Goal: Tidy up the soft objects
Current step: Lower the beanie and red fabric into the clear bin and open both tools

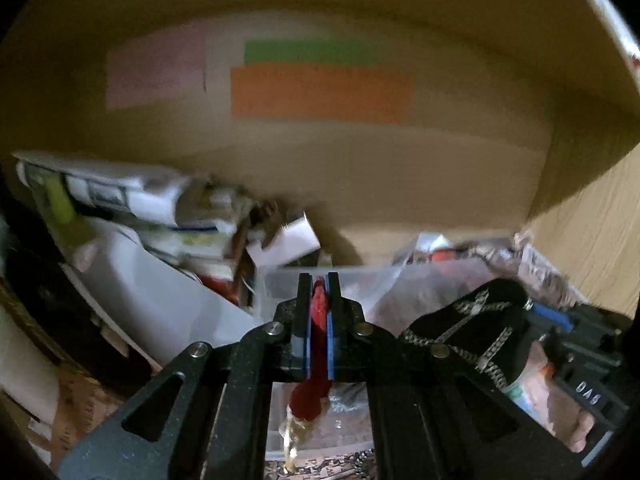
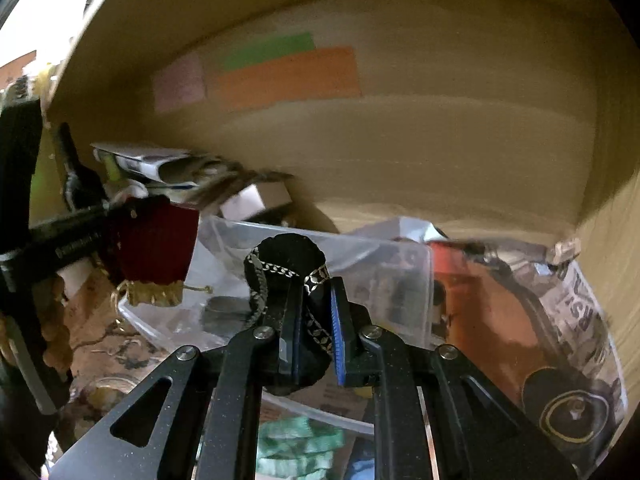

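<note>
My left gripper [image 1: 319, 282] is shut on a dark red cloth pouch [image 1: 316, 368] with a gold fringe hanging below. The same pouch [image 2: 154, 246] shows at the left of the right wrist view, held in the left gripper [image 2: 120, 216]. My right gripper [image 2: 314, 286] is shut on a black cloth pouch [image 2: 288, 256] with a silver patterned ribbon. That black pouch [image 1: 472, 328] shows at the right of the left wrist view, with the right gripper [image 1: 532, 308] on it. Both pouches hang above a clear plastic container [image 2: 384, 256].
A large cardboard box wall [image 1: 360, 184] with pink, green and orange labels stands behind. White boxes and packets [image 1: 132, 204] pile at the left. A plastic bag with an orange pack [image 2: 500, 312] lies at the right. A wooden panel [image 1: 592, 232] is far right.
</note>
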